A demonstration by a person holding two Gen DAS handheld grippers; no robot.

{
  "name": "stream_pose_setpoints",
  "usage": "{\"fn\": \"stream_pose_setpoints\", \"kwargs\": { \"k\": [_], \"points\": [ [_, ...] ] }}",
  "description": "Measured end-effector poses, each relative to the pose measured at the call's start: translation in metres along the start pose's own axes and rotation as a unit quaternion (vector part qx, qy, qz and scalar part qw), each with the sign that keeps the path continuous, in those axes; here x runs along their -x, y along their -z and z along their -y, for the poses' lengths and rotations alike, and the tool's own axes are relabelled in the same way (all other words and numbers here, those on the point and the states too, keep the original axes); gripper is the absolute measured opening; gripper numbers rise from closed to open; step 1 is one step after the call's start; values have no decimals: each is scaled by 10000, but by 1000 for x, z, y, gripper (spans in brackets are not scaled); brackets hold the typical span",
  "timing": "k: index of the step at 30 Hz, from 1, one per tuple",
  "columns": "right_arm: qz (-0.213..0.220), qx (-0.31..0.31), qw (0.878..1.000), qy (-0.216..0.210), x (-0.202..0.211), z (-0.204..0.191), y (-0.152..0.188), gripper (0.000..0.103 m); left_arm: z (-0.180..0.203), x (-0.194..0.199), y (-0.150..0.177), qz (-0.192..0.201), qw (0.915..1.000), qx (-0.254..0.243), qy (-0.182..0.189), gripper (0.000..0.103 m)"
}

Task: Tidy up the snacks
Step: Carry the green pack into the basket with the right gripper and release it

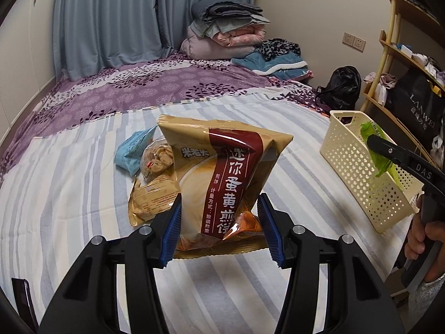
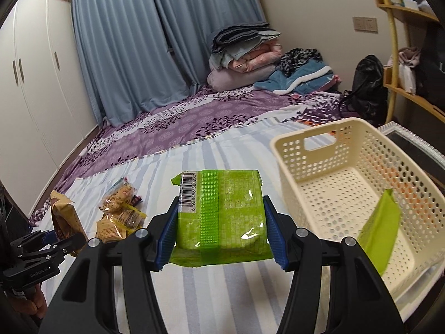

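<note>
Tan snack packet (image 1: 222, 183): glossy pouch with a dark red band of Chinese characters and a clear orange window at its lower end; held upright above the striped bed sheet (image 1: 69, 194), clear of it. The left gripper (image 1: 221, 222) has its blue-padded fingers (image 1: 172, 222) clamped on the packet's lower sides.

Green snack packet (image 2: 222, 217): bright green wrapper with a barcode at its upper left corner and a textured seam strip down its back; lifted over the sheet, just left of the basket. The right gripper (image 2: 221, 235) has its fingers (image 2: 275, 236) pressed on both of its sides.

Cream basket (image 2: 328, 150): perforated plastic with a cut-out handle, standing on the bed at the right (a second green packet (image 2: 378, 228) leans inside against its near wall).

Loose snacks (image 1: 150, 167): a blue packet, a clear bag of biscuits and a tan packet, lying together on the sheet behind the held pouch.

Pose: both grippers point forward and downward across the bed; a hand (image 1: 422, 239) grips the right tool's handle.

View differences: only the right wrist view shows the basket's interior and the white wardrobe (image 2: 36, 83); the left wrist view alone shows the tan pouch's printed front.
</note>
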State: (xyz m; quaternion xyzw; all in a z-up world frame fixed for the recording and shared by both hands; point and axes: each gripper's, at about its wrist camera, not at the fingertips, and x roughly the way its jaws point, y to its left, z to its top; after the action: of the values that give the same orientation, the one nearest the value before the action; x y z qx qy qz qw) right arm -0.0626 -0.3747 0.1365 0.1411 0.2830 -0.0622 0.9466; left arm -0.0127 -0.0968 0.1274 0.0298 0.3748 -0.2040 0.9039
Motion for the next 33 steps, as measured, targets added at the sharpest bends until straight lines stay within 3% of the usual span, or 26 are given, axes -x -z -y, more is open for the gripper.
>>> {"fn": "stream_pose_setpoints", "kwargs": {
  "k": [20,33],
  "points": [
    [174,-605,9947,818,38,82,11,57,31,13,-4,99,9993,-306,206,54],
    [-186,-924,9879,1232,36,124,24,57,41,15,-3,91,9988,-393,273,54]
  ]
}}
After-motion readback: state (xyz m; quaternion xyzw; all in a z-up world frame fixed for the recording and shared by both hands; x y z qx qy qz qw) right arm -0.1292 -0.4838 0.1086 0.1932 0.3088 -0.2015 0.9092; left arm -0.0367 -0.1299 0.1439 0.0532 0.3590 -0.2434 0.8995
